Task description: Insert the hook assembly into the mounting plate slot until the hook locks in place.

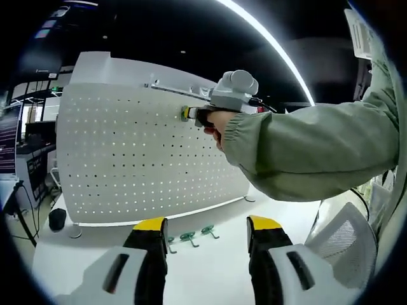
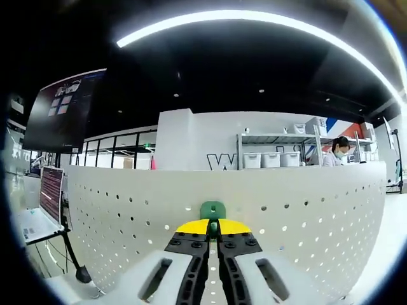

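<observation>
Right gripper jaws pinch green hook against unlabelled pegboard

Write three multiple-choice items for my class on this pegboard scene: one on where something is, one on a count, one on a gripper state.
1. Where is the green hook held by the right gripper?
A. against the white pegboard
B. lying on the table
C. on a shelf

2. How many spare green hooks lie on the table below the pegboard?
A. one
B. three
C. six

3. How do the left gripper jaws stand?
A. shut on a hook
B. apart, holding nothing
C. shut on a cable

Key: 1 A, the hook touches the board face; 2 B, three lie between the jaws; 3 B, a wide gap shows.
</observation>
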